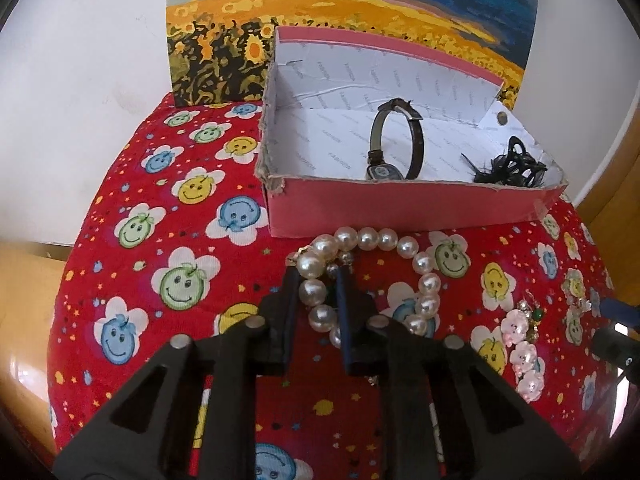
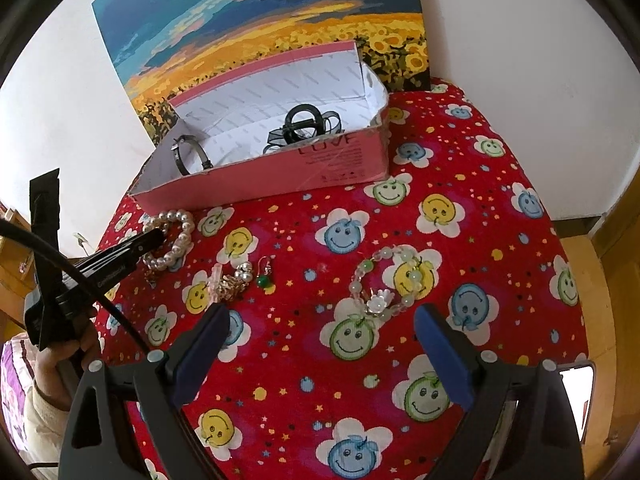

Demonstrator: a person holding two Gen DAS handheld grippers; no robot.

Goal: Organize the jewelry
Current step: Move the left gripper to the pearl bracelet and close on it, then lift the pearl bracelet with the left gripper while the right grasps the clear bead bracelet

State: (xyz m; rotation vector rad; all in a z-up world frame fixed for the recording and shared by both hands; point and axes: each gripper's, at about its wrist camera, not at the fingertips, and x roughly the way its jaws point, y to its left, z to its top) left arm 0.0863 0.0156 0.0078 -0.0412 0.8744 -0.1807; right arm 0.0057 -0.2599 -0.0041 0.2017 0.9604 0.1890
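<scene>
A white pearl bracelet (image 1: 416,264) lies on the red smiley cloth just in front of the pink box (image 1: 400,208). My left gripper (image 1: 318,276) is shut on the pearl bracelet, its fingers pinching the left side of the loop; both show in the right wrist view, the gripper (image 2: 158,236) and the bracelet (image 2: 176,240). The box holds a dark wristwatch (image 1: 394,144) and a black hair clip (image 1: 508,168). My right gripper (image 2: 320,316) is open and empty, just short of a pale green bead bracelet (image 2: 384,280).
A pink flower bead piece (image 1: 524,352) and small earrings, one with a green bead (image 2: 264,280), lie on the cloth (image 2: 440,240) between the grippers. A sunflower painting (image 2: 260,20) leans on the white wall behind the box. The cloth's edges drop off left and right.
</scene>
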